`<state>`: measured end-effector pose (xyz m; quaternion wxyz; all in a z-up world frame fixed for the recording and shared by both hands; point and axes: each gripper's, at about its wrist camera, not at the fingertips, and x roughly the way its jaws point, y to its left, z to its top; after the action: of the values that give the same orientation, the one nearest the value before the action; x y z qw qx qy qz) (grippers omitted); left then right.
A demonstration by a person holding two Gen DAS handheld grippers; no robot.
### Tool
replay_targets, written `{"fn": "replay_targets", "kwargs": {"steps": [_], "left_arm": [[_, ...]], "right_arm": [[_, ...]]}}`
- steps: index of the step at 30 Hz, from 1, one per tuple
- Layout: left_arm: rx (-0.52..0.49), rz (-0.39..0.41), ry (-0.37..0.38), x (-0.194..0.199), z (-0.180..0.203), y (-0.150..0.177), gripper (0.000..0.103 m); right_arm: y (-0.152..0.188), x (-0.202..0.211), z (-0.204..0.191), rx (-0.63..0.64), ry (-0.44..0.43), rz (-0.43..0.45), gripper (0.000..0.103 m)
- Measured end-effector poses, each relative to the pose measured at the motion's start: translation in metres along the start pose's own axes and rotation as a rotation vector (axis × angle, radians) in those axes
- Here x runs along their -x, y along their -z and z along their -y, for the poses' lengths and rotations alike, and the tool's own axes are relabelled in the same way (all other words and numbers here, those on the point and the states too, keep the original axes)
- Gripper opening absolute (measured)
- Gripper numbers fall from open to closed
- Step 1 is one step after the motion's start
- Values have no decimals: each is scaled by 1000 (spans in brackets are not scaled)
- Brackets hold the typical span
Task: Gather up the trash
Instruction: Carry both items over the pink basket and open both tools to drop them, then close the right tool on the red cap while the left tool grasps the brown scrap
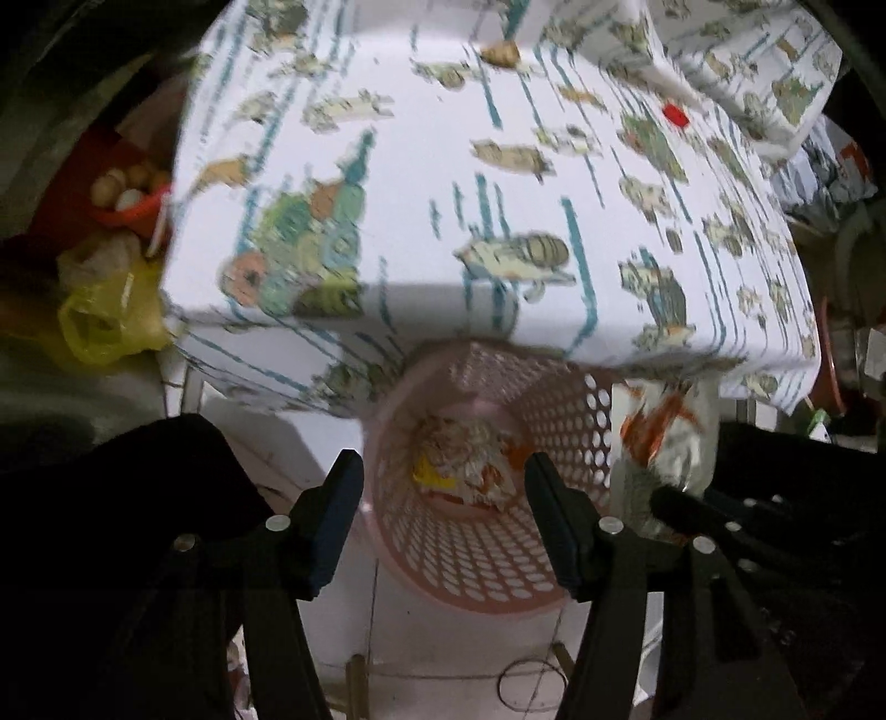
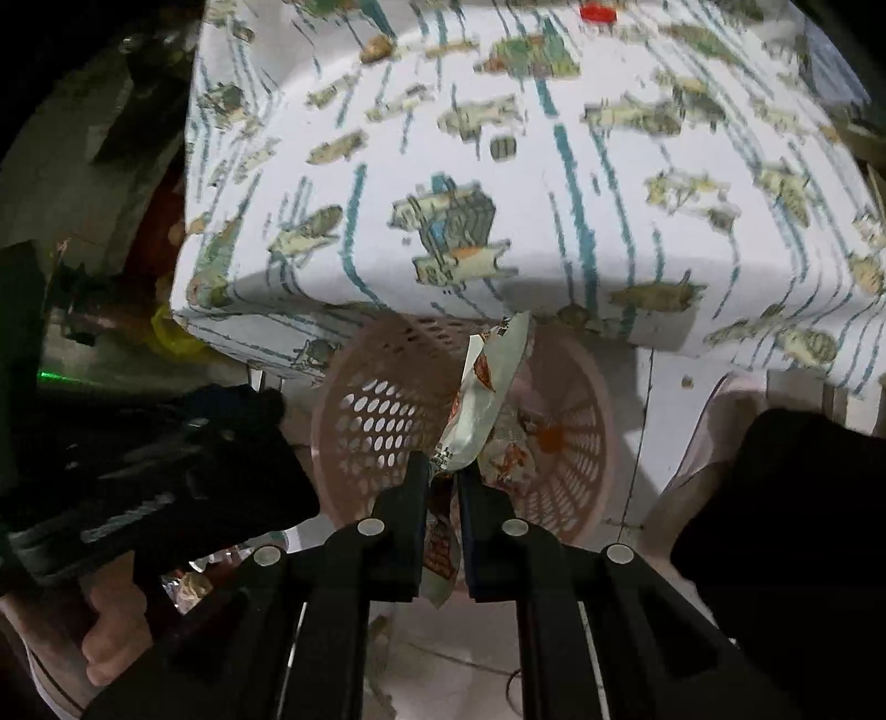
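A pink perforated waste basket (image 1: pixel 559 421) (image 2: pixel 376 421) stands on the floor at the edge of the cloth-covered table. Crumpled wrappers (image 1: pixel 470 459) lie at its bottom. My left gripper (image 1: pixel 440 471) hangs open above the basket's mouth with nothing between its fingers. My right gripper (image 2: pixel 443 471) is shut on a white and orange snack wrapper (image 2: pixel 487 382), which sticks up over the basket. The same wrapper (image 1: pixel 664 437) shows at the right of the left wrist view, beside the basket's rim. A red bottle cap (image 1: pixel 676 115) (image 2: pixel 598 11) and a brownish scrap (image 1: pixel 501 54) (image 2: pixel 377 47) lie on the table.
The table carries a white cloth (image 1: pixel 443 166) with a fish and blue-line print. A yellow plastic bag (image 1: pixel 105 315) and a red bowl of eggs (image 1: pixel 135 196) sit at the left. A hand (image 2: pixel 111 631) holds the left gripper's body. A shoe (image 2: pixel 714 443) stands right of the basket.
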<state>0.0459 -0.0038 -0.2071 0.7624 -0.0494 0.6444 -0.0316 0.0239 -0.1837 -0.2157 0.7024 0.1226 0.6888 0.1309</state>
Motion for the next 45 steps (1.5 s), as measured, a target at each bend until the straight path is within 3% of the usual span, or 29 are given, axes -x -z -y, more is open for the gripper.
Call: {"fn": "replay_targets", "kwargs": {"steps": [4,15,18,21,26,30,33,35,41,45], "left_arm": [[32,38,-5,8,-10,-5,60],[15,136,-4,34,-6,-11,60],[2,142,-8,36,-1,-17,61],[-9,177,-20,48,0,-25,61],[-74,241,-89,66,9,-43,66],[-81,259,-108,70,19,-71,72],[-66,274,-75,73,24,-96,80],[-52,264,-41,69,27,-118,93],[-4,205,-34,37,30,-186,93],[49,162,8,13,28,-215,90]], "right_arm": [[1,-4,2,-15,7,-15,24],[-5,14,3,-37,-23,24,26],[-12,33,6,-54,-6,80,26],[-23,60,3,-4,64,171,26],[-51,101,5,41,112,288,26],[-87,124,14,56,142,335,26],[-112,138,20,54,168,376,26],[-125,143,26,47,174,394,28],[-153,139,46,4,246,365,30],[-162,135,58,-18,271,380,30]]}}
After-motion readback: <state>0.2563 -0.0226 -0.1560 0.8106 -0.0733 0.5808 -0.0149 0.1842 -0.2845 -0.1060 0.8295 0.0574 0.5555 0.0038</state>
